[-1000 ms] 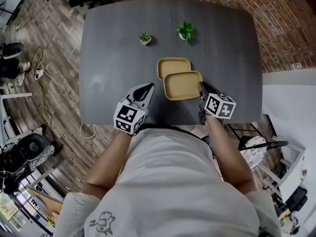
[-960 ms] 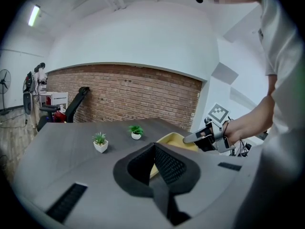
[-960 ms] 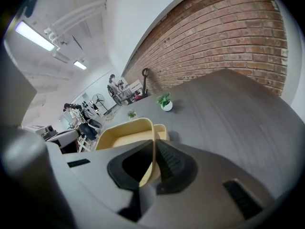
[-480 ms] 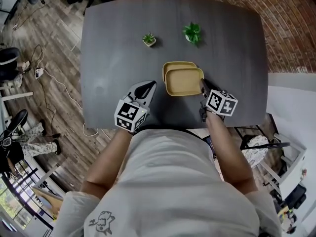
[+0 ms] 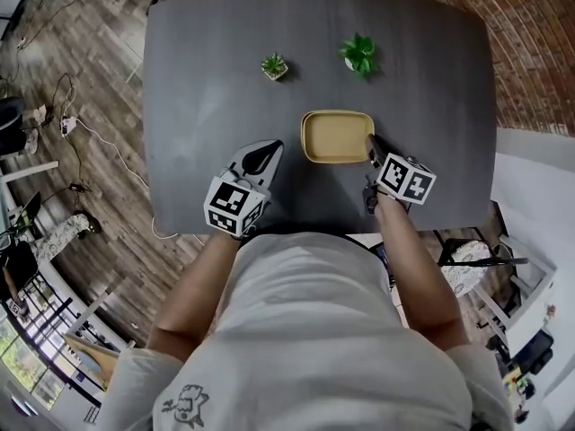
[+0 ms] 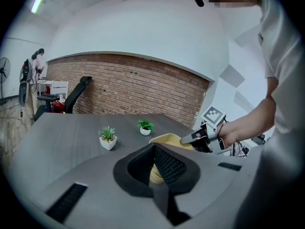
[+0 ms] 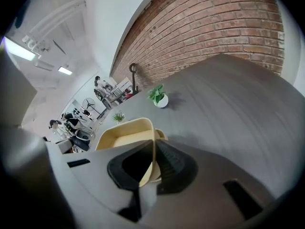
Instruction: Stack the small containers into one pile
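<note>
Two yellow rectangular containers sit mid-table, one over the other. The top container [image 5: 338,136] [image 7: 126,135] covers the lower one almost fully; only a corner of the lower container [image 7: 162,135] shows beside my jaw. My right gripper [image 5: 370,147] [image 7: 153,149] is shut on the top container's right rim, which stands as a thin yellow wall between the pads. My left gripper [image 5: 264,153] [image 6: 153,151] hovers left of the pile, apart from it, shut on nothing. The left gripper view shows the pile [image 6: 167,140] past its jaws, with the right gripper at it.
Two small potted plants [image 5: 275,65] [image 5: 360,54] stand behind the pile on the dark grey table [image 5: 207,88]. The table's near edge runs just under both grippers, against the person's body. A brick wall lies to the right, wooden floor with cables to the left.
The right gripper carried the top container away from me and over the other one; the two no longer lie offset. The left gripper has barely moved.
</note>
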A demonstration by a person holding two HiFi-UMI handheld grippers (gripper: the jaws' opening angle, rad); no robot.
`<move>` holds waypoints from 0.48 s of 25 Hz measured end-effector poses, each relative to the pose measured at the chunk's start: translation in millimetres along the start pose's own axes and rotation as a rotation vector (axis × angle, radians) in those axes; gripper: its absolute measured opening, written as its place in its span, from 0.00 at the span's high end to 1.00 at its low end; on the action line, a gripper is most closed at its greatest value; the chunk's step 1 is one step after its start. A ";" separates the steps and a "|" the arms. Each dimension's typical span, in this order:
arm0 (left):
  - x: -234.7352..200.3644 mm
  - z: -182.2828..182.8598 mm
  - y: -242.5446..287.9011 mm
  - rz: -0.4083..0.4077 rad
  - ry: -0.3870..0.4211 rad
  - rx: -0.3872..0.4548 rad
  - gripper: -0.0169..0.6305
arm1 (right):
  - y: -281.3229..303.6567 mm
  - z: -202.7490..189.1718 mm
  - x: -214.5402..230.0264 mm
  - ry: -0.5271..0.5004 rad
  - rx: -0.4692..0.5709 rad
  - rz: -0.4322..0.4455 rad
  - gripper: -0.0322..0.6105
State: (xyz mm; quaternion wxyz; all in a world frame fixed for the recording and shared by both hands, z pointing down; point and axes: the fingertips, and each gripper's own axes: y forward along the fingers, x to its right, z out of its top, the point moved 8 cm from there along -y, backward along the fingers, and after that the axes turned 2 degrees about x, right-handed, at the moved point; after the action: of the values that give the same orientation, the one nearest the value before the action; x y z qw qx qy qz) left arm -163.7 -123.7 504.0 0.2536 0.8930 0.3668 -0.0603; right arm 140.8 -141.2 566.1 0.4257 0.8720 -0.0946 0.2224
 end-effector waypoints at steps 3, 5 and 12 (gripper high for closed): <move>-2.9 -5.1 1.3 0.000 -0.014 -0.009 0.96 | 6.5 -1.9 -1.2 0.012 -0.010 -0.005 0.91; -3.9 -7.6 3.1 -0.002 -0.022 -0.015 0.96 | 9.0 -2.1 -1.8 0.008 -0.017 -0.011 0.91; -12.1 -12.9 7.1 0.000 -0.038 -0.026 0.96 | 18.5 -5.3 4.1 0.003 -0.031 -0.030 0.91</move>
State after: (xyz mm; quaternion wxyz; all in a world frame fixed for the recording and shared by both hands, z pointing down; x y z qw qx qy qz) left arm -168.6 -129.1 521.6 0.2724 0.8883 0.3626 -0.0725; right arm 136.2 -148.4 583.9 0.4428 0.8662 -0.0843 0.2158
